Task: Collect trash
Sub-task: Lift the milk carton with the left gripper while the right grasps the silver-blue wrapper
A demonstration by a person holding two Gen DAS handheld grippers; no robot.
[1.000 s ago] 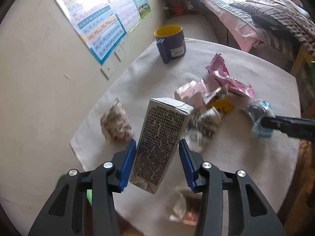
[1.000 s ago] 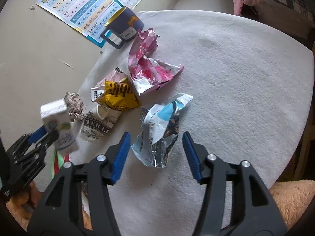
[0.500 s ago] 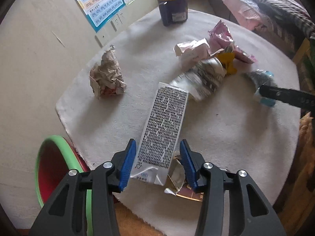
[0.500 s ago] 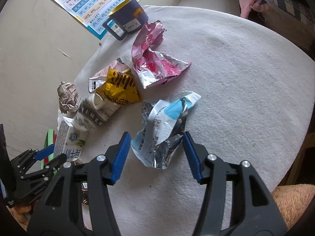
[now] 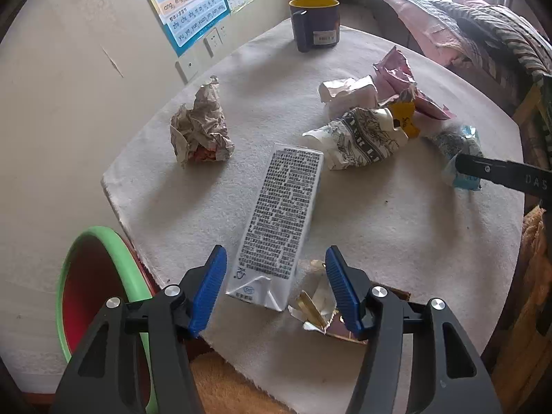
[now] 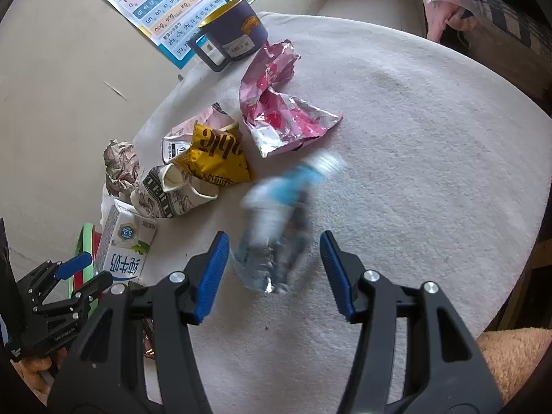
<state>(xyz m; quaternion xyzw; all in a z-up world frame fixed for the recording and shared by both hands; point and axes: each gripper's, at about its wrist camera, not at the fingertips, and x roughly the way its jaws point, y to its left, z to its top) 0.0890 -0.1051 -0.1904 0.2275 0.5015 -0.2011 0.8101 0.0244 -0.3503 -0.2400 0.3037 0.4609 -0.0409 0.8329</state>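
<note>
My left gripper (image 5: pixel 275 284) hangs with fingers apart around the milk carton (image 5: pixel 281 220) lying flat near the table (image 5: pixel 396 227) edge; it looks light, stiff-sided but crushable, so I'd pinch its long sides.

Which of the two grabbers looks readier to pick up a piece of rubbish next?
Probably the left gripper: its open jaws sit either side of the milk carton, beside the green-rimmed bin. The right gripper is open around a blurred blue wrapper.
</note>
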